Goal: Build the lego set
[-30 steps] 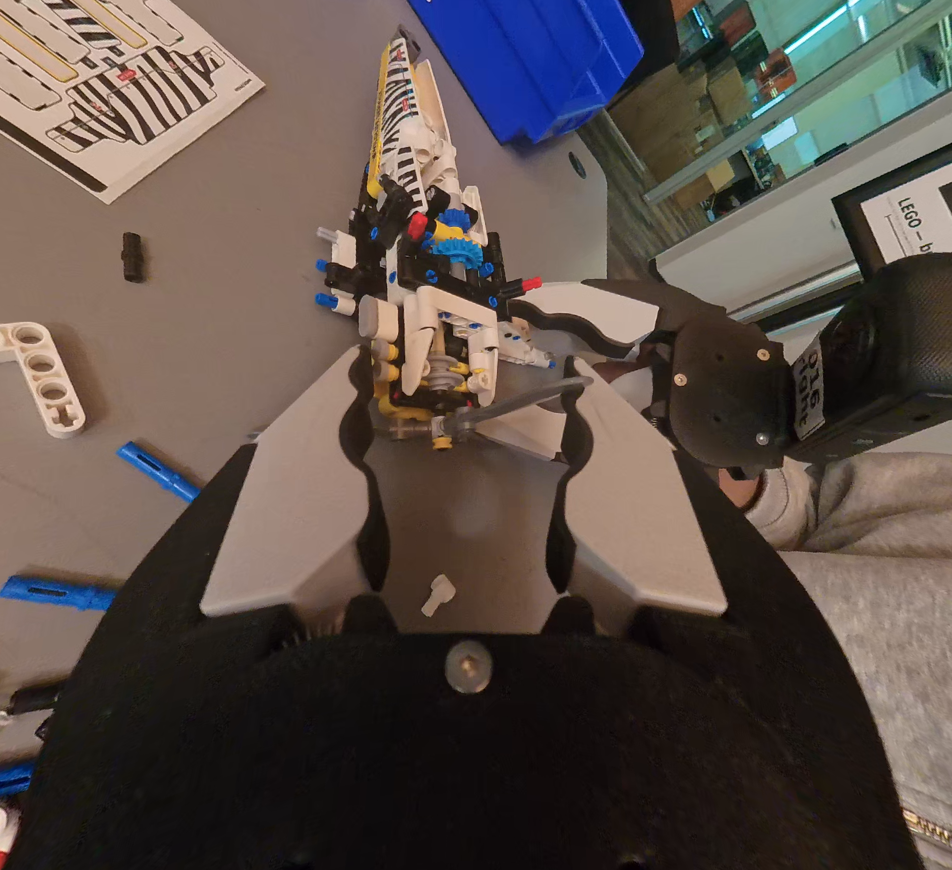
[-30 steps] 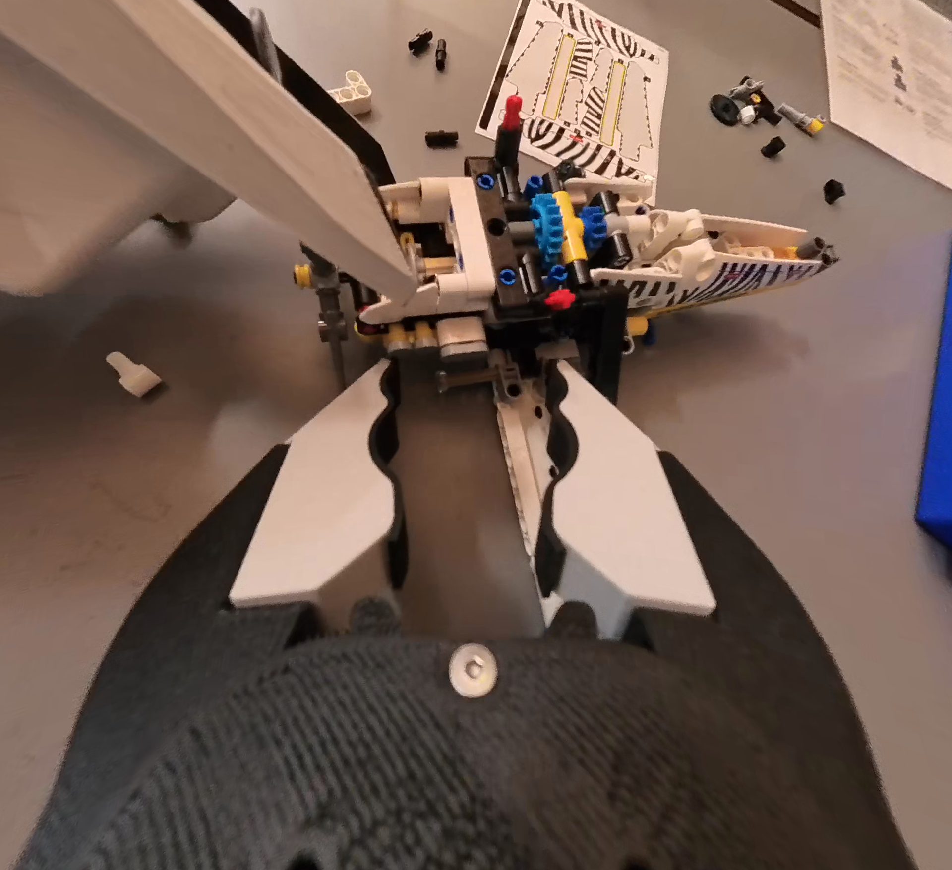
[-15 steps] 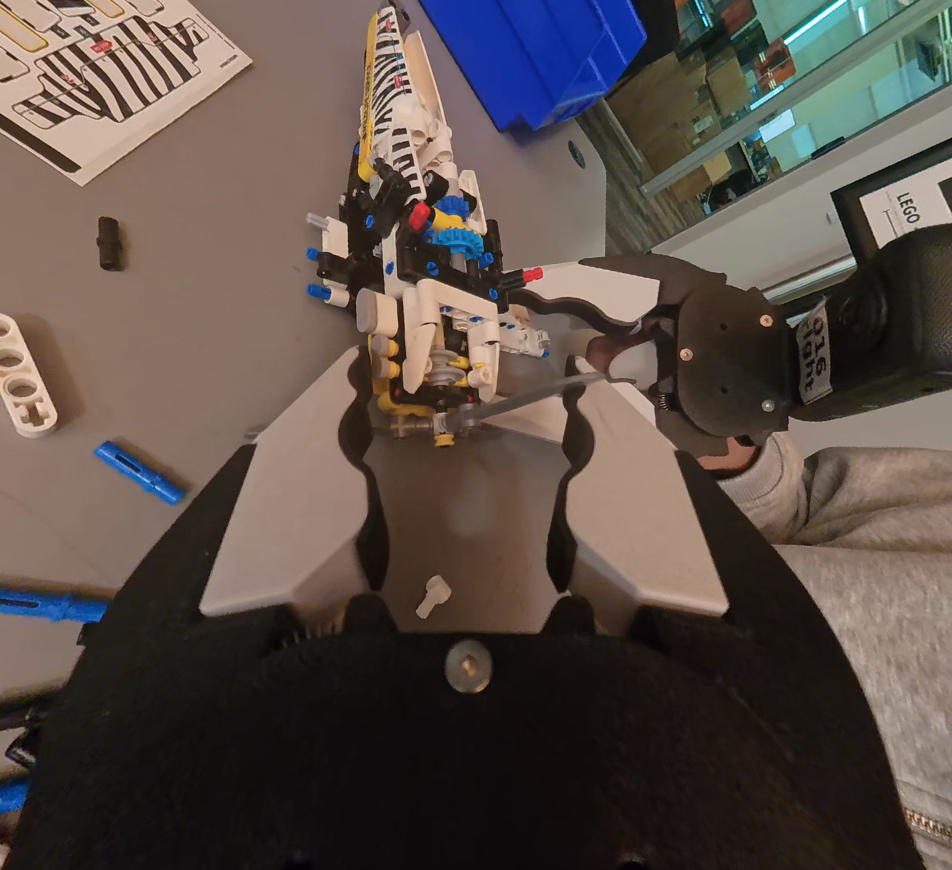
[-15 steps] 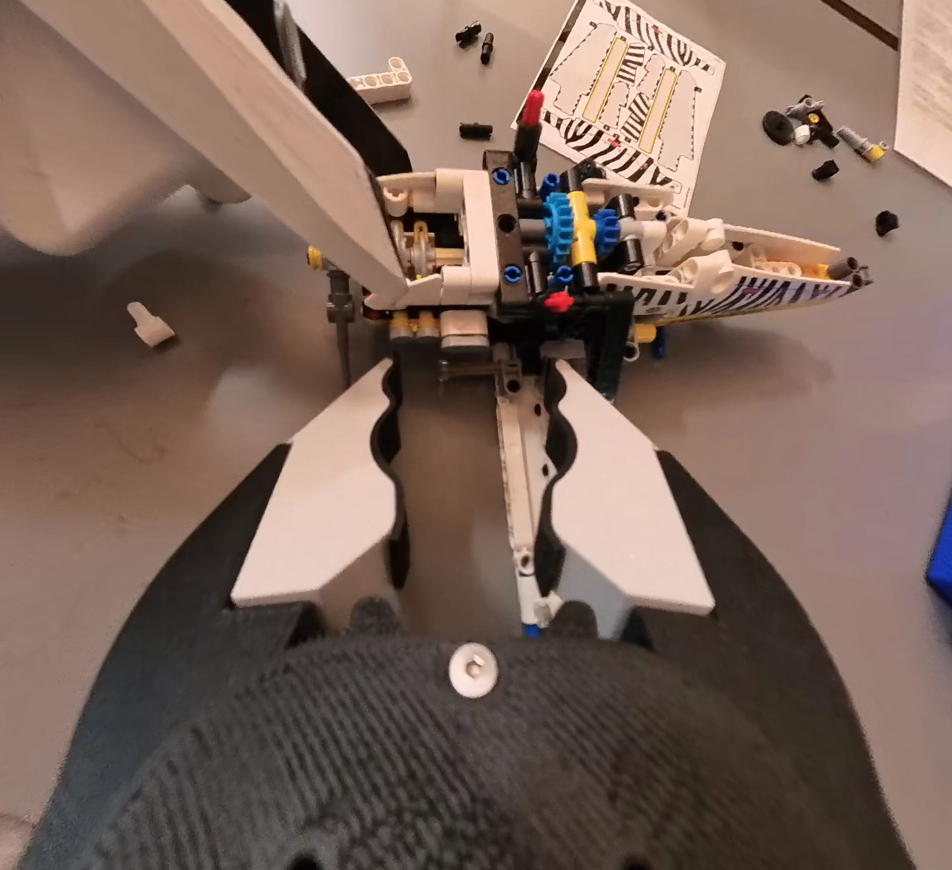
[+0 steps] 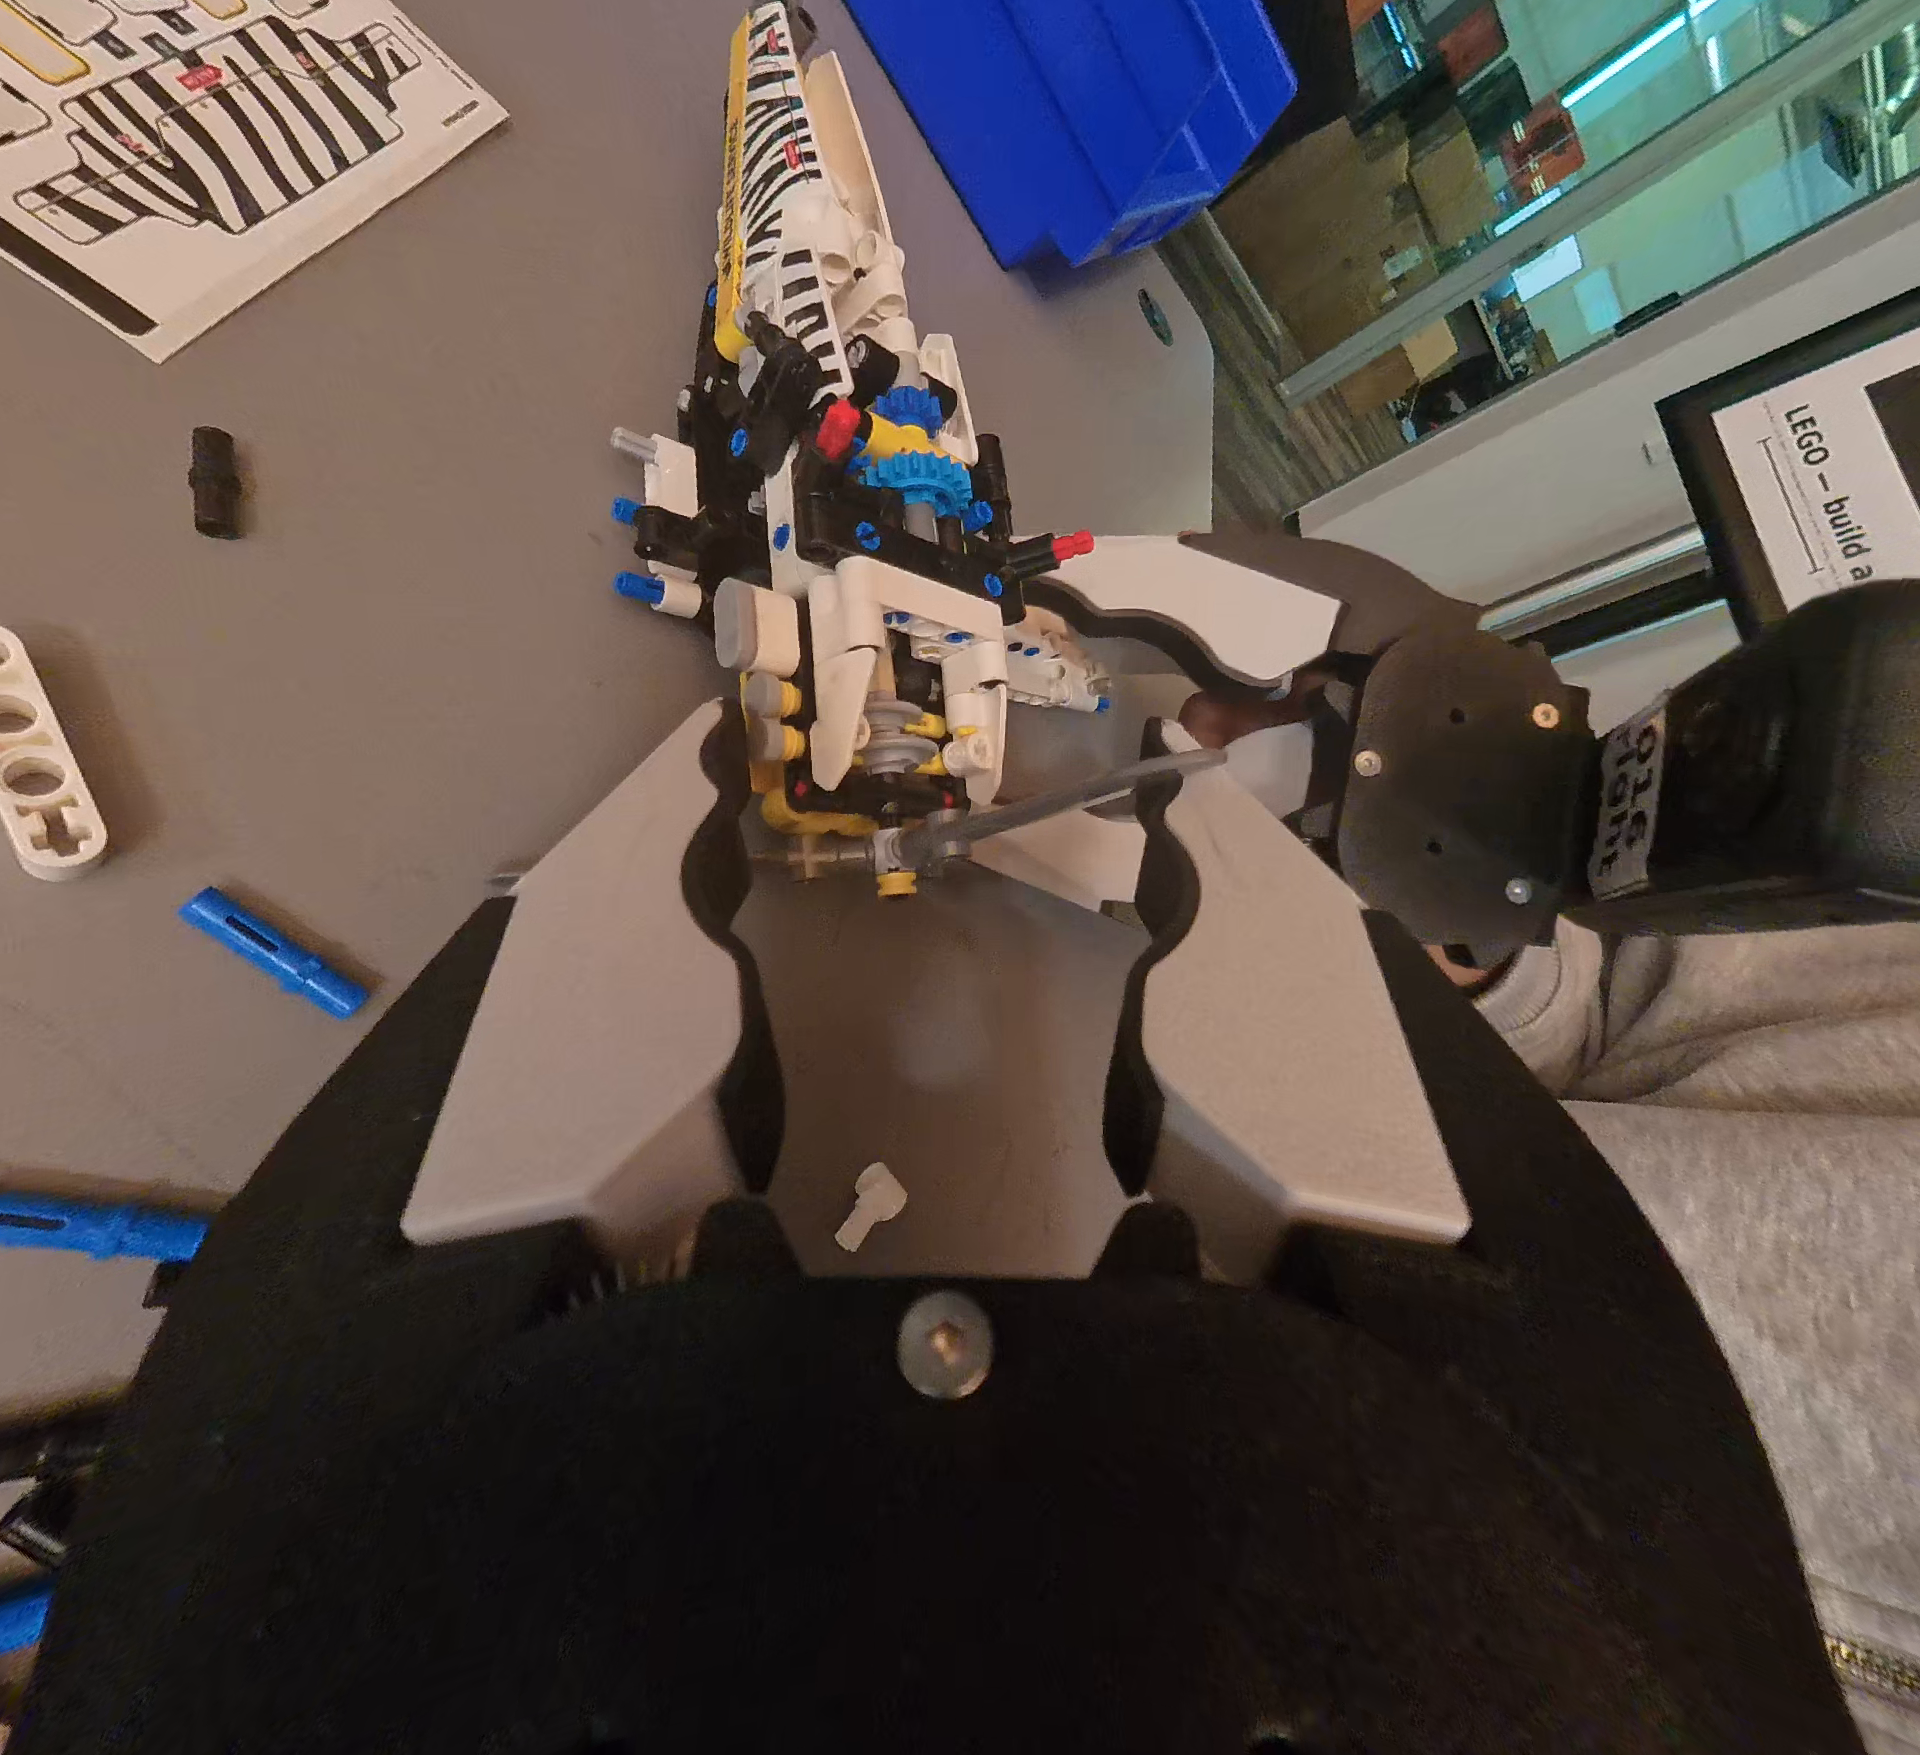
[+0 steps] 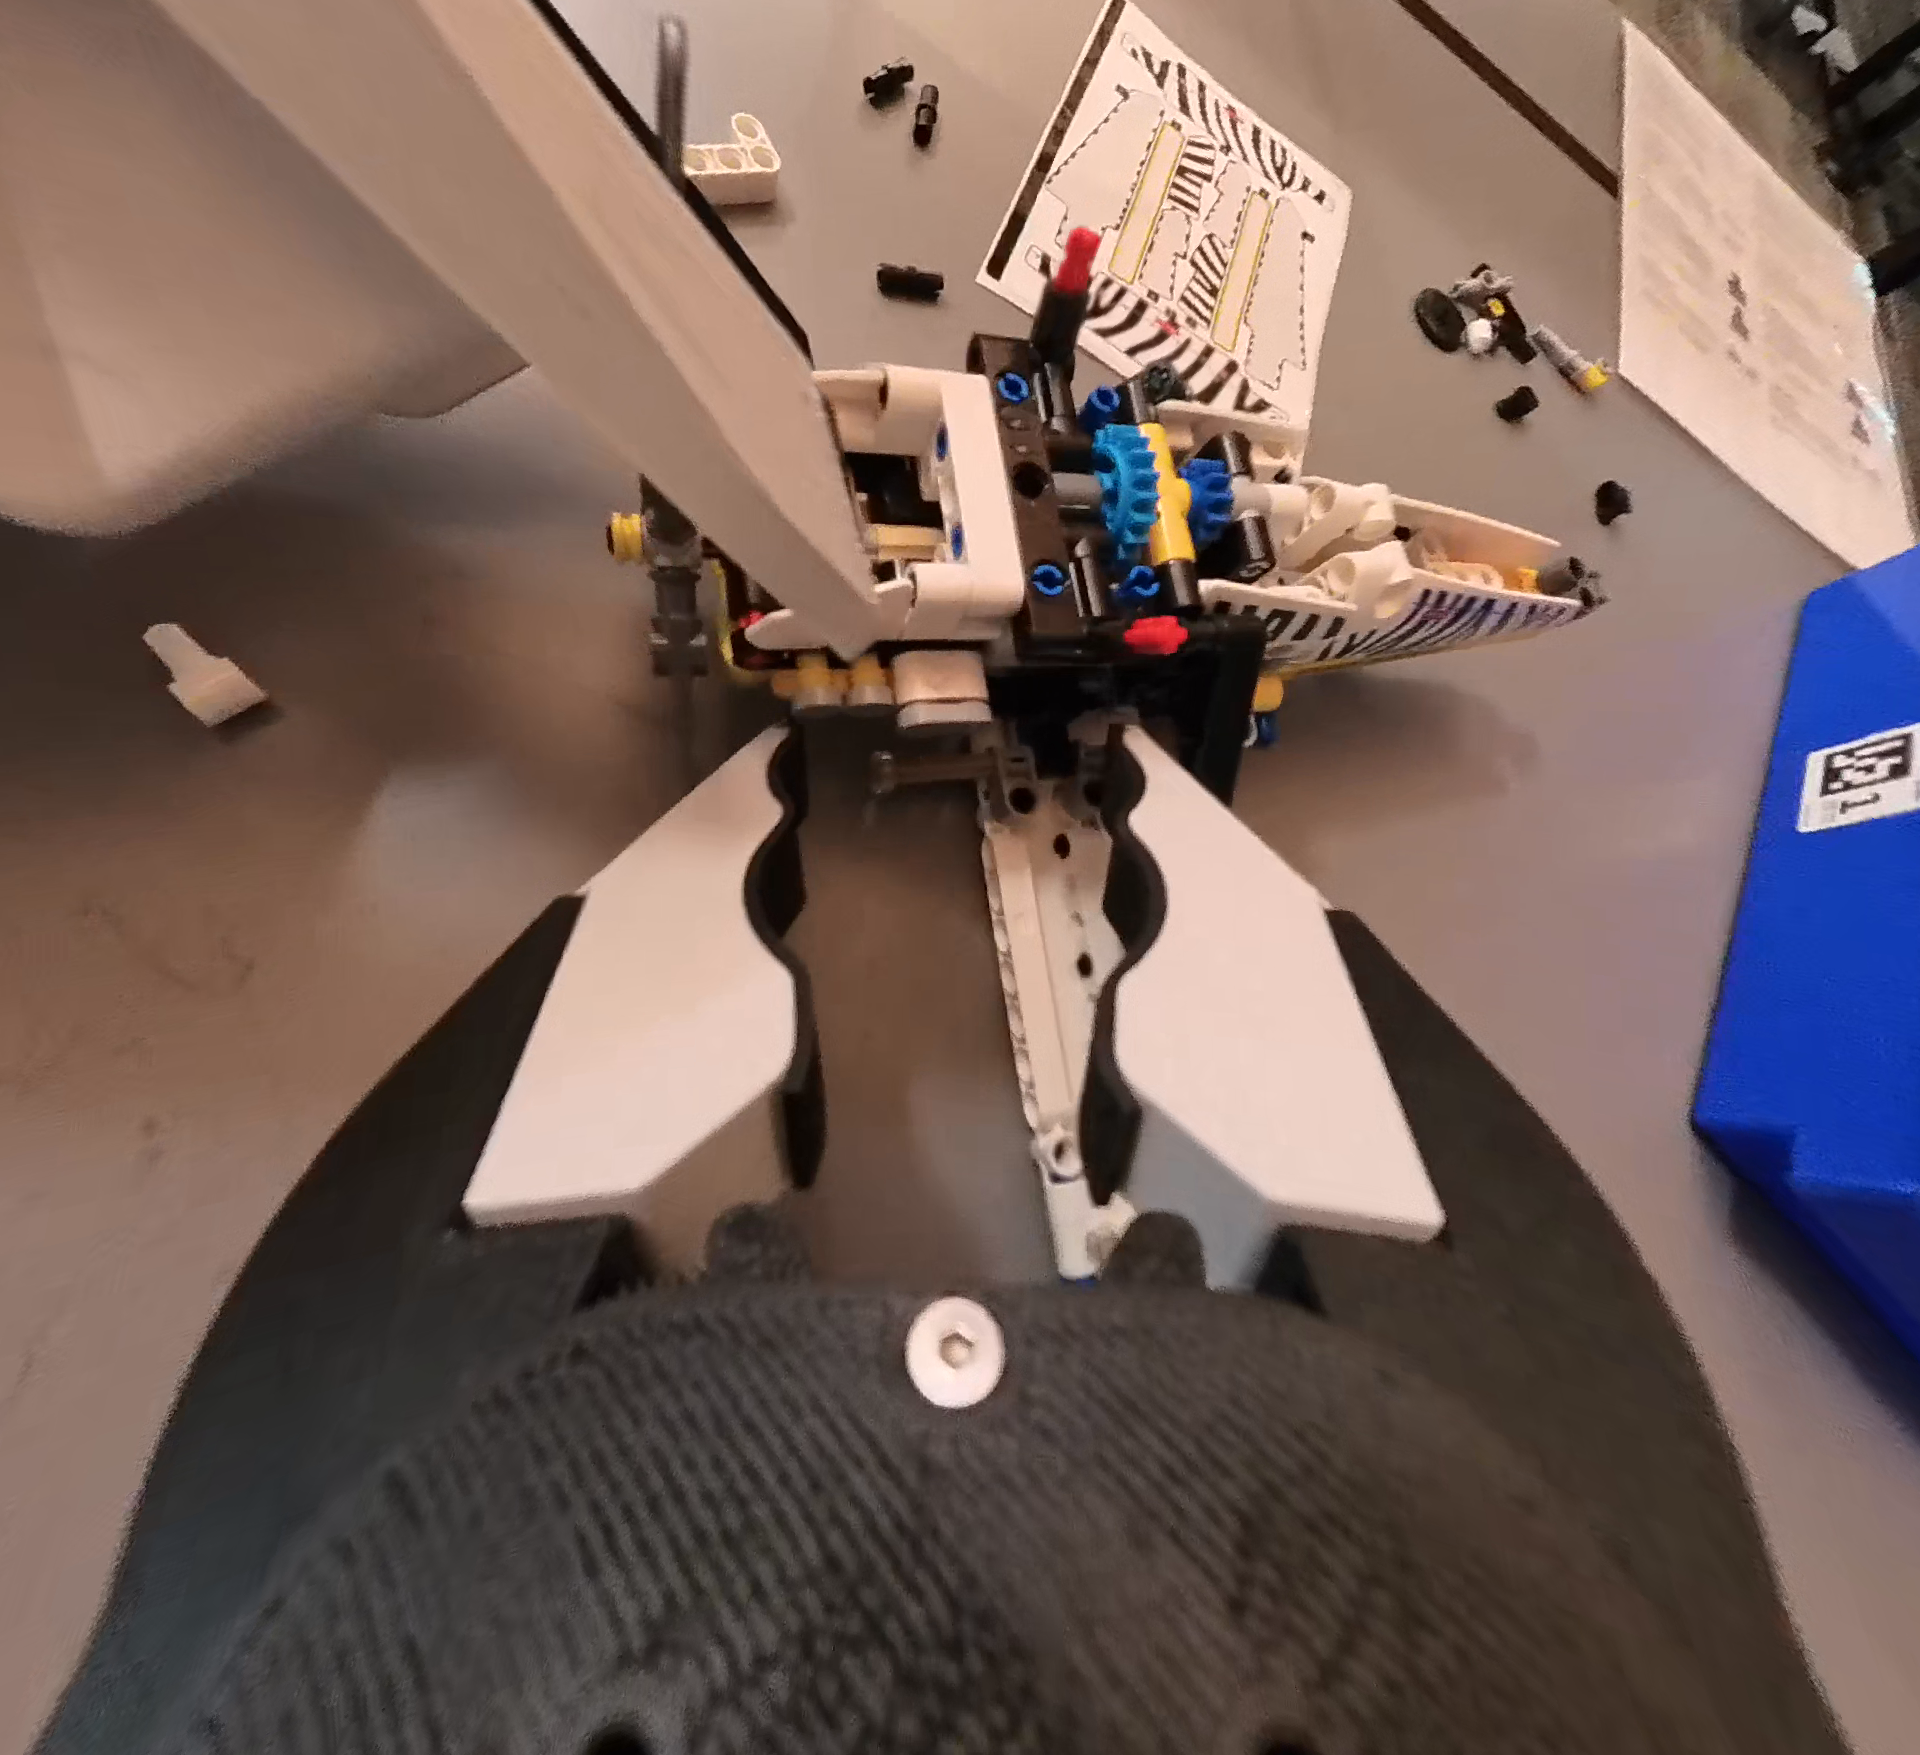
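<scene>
Grey matte table carries all items. Blue plastic bin, smooth-walled, sits beyond the model's nose. Lego model, a pointed white body with zebra-striped panels, blue gears and black beams, lies mid-table. Left tool is spread wide, its white wedge fingers flanking the model's tail, gripping nothing. Right tool is likewise spread; a white beam lies against one finger. Striped sticker sheet lies flat nearby. Loose white peg, blue pin, black connector scattered apart.
</scene>
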Tool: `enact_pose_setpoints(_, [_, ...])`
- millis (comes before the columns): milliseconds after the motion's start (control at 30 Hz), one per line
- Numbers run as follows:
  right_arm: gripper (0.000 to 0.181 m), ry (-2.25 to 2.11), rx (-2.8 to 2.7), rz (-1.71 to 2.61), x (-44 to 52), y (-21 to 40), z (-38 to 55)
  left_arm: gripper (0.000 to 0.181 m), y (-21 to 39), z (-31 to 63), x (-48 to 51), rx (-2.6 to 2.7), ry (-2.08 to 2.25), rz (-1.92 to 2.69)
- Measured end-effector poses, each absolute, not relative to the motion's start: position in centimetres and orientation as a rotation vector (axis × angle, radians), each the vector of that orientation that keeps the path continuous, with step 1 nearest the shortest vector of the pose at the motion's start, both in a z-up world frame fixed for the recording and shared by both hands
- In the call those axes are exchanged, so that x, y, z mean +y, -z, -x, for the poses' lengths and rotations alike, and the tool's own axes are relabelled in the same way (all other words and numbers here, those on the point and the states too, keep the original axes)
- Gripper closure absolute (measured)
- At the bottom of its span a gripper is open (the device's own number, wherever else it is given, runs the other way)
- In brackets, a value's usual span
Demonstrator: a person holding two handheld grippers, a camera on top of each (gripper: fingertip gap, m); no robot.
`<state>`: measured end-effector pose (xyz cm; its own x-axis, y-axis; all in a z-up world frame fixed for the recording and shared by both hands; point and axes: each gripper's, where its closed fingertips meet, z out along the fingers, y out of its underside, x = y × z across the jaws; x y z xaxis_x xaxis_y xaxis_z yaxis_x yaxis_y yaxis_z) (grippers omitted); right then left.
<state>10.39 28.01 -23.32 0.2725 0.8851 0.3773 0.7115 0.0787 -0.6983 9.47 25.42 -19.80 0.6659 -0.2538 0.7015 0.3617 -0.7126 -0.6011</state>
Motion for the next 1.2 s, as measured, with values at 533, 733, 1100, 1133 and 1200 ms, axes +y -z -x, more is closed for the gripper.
enact_pose_setpoints(533, [0.125,-0.375,-1.502,1.755,27.91,23.64,-10.05,0.110,19.94,-9.36,25.56,-0.102,1.045,2.124])
enact_pose_setpoints(733, [0.141,-0.331,-1.508,1.720,28.54,23.51,-10.31,0.111,20.08,-9.34,25.61,-0.099,1.028,2.131])
enact_pose_setpoints(1100, [0.142,-0.366,-1.524,1.713,28.48,23.47,-10.30,0.111,20.13,-9.35,25.64,-0.105,1.032,2.130])
enact_pose_setpoints(1133, [0.142,-0.369,-1.526,1.713,28.47,23.48,-10.30,0.111,20.14,-9.35,25.64,-0.104,1.032,2.130])
enact_pose_setpoints(1200, [0.142,-0.372,-1.536,1.710,28.45,23.48,-10.32,0.111,20.13,-9.35,25.65,-0.105,1.034,2.129])
